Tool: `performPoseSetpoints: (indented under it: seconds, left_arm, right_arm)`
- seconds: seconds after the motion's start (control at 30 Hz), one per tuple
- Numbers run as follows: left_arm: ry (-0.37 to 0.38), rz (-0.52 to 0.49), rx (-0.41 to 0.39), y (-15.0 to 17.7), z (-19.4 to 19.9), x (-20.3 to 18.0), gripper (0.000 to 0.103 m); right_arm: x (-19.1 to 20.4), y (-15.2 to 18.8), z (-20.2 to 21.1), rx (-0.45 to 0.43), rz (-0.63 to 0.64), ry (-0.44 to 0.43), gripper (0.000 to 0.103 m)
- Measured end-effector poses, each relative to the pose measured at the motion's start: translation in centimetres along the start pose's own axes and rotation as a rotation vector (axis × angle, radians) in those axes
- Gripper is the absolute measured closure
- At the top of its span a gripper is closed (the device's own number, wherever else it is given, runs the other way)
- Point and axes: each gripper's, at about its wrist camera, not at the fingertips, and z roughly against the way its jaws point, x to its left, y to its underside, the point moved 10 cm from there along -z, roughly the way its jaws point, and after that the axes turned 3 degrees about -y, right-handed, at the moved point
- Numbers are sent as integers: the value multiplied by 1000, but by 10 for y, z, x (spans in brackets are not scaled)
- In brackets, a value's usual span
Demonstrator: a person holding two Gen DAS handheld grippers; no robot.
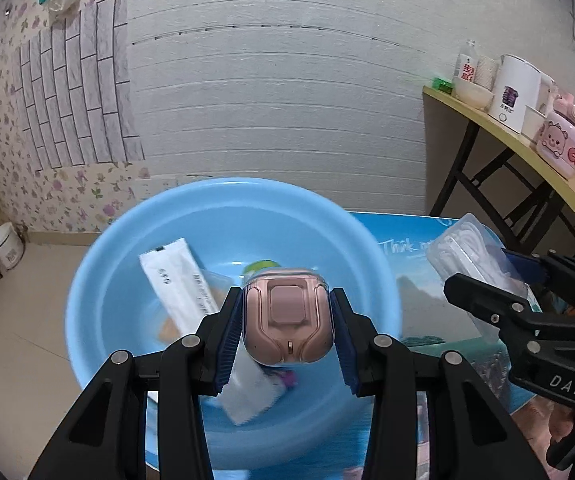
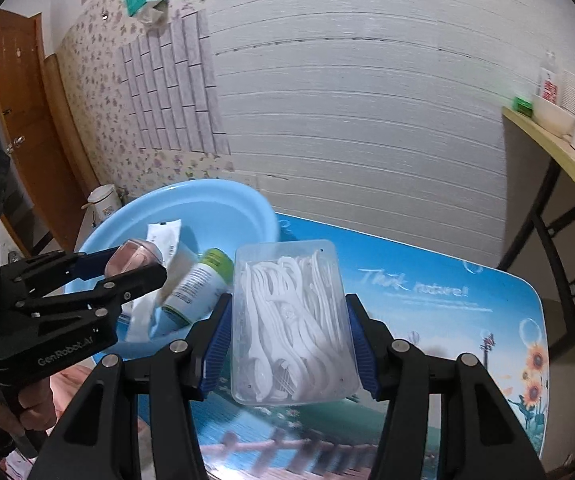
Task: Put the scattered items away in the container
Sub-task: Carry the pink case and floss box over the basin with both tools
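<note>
My left gripper (image 1: pixel 287 334) was clamped on a small rose-pink earbud case (image 1: pixel 288 320) in a clear shell, its blue pads pressing both sides, and I held it above the light blue basin (image 1: pixel 107 264). In the right wrist view that same gripper (image 2: pixel 127 266) showed at the left with the pink case (image 2: pixel 133 258) in its tips, over the near part of the basin (image 2: pixel 231 204).

My right gripper (image 2: pixel 293 334) had closed on a clear plastic box of white floss picks (image 2: pixel 293 320), the pads against its long sides, held above the printed blue table top (image 2: pixel 427 300), just to the right of the basin. From the left wrist view the box (image 1: pixel 471 256) showed at the right in that gripper (image 1: pixel 499 280).

The basin stood on the table's left end and already held things: a long white sachet (image 1: pixel 179 280) leaning against the inner wall, and a white bottle with a green cap (image 2: pixel 201 280) lying on its side. Something more lay beneath the sachet, but I could not tell what it was.

A side table (image 1: pixel 527 152) by the wall carried a white kettle (image 1: pixel 513 92) and a pink box (image 1: pixel 563 144).
</note>
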Motion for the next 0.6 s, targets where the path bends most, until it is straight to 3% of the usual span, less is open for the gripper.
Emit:
performPoseSetpoints:
  seconds: [0.6]
  left_arm:
    - [-34, 23, 61, 10, -35, 54, 62]
  right_arm:
    - [38, -11, -61, 52, 61, -49, 47]
